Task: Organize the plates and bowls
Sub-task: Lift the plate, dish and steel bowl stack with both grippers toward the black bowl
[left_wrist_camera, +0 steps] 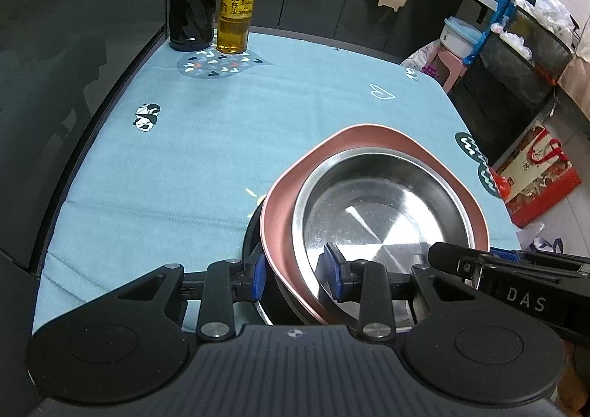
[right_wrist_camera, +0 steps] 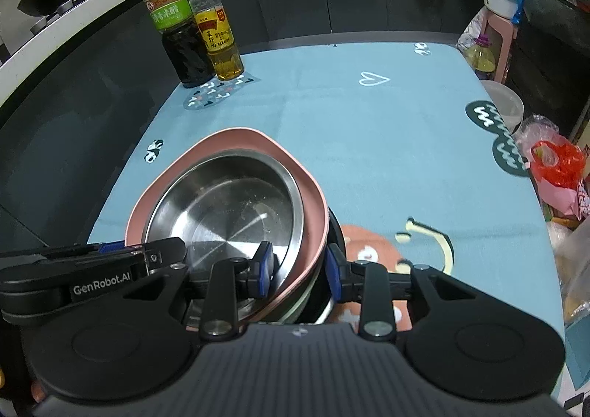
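Observation:
A steel plate (left_wrist_camera: 368,218) lies inside a pink plate (left_wrist_camera: 368,136), and both rest on a black bowl (left_wrist_camera: 254,232), making one stack. My left gripper (left_wrist_camera: 295,278) is shut on the stack's left rim, one blue pad inside the steel plate and one outside the bowl. In the right wrist view the same steel plate (right_wrist_camera: 221,203), pink plate (right_wrist_camera: 239,136) and black bowl (right_wrist_camera: 337,229) show. My right gripper (right_wrist_camera: 299,269) is shut on the opposite rim. Whether the stack touches the blue tablecloth (left_wrist_camera: 221,144) is hidden.
A dark vinegar bottle (left_wrist_camera: 191,11) and a yellow oil bottle (left_wrist_camera: 236,11) stand at the table's far left corner. Off the right edge are a pink stool with a white tub (left_wrist_camera: 457,37), a red gift bag (left_wrist_camera: 534,170) and plastic bags (right_wrist_camera: 556,162). Dark cabinets lie behind.

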Available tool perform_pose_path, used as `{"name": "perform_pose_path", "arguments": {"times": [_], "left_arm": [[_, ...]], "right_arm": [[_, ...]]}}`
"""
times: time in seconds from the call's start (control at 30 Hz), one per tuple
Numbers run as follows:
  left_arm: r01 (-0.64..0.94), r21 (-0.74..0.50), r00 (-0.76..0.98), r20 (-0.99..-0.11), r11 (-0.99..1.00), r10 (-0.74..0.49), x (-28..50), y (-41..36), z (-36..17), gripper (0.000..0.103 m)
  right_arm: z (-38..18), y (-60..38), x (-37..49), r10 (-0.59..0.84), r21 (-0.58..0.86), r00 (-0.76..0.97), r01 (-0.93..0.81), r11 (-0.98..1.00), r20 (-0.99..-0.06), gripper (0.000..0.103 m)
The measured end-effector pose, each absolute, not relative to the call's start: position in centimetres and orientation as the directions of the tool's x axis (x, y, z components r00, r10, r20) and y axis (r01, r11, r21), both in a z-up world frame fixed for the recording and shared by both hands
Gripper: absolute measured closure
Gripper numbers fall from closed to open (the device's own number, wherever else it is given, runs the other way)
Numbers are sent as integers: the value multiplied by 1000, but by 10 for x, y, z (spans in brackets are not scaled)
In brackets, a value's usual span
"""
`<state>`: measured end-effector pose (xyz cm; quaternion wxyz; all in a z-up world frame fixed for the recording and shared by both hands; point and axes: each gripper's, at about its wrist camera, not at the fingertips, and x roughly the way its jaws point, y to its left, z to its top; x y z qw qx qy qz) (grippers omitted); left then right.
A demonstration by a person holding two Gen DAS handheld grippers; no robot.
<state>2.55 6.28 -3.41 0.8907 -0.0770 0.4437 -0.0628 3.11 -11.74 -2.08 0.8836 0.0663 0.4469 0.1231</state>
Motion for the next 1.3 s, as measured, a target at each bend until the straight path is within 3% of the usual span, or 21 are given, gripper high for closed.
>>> {"name": "perform_pose_path", "arguments": {"times": [0.53,0.77,1.3], "left_arm": [[49,-158,574,-804,986,-157,23,63,-46,72],[57,-171,565,-807,984,-173,25,65,-45,70],[35,-217,563,-802,976,-199,23,78,-43,64]], "right_arm": [[-41,-116,34,298,253,508,-158,955,-808,75],[-38,-114,30,316,256,520,-186,949,-794,58],[-44,-129,36,322,303,516,-124,945,-794,54]]}}
